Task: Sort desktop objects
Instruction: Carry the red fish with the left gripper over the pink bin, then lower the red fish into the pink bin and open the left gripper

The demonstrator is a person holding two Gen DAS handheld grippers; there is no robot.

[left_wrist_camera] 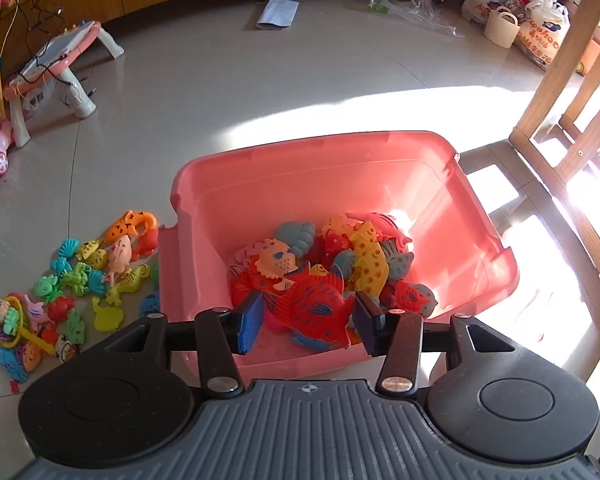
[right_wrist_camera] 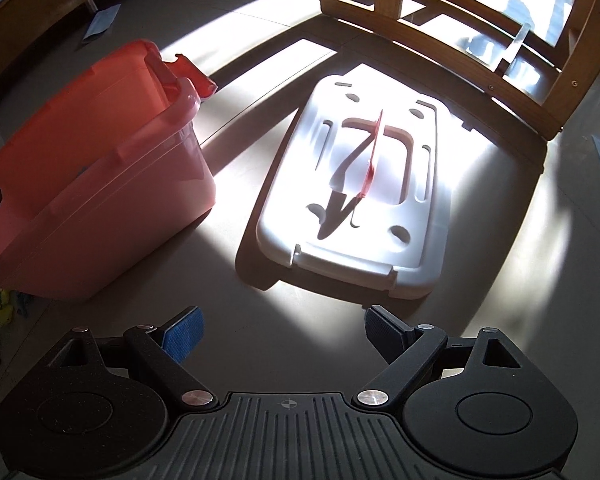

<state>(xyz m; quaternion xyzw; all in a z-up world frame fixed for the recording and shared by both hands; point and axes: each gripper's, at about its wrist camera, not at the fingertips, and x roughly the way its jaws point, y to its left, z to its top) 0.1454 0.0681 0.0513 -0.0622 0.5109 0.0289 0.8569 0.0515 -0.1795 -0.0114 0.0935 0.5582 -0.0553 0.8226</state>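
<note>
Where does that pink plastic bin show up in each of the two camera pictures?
Left wrist view: the pink bin fills the centre, open, with toy fish inside, just beyond the left claw.
Right wrist view: the pink bin sits at the left, seen from outside.
Shared landmark: the wooden chair.
</note>
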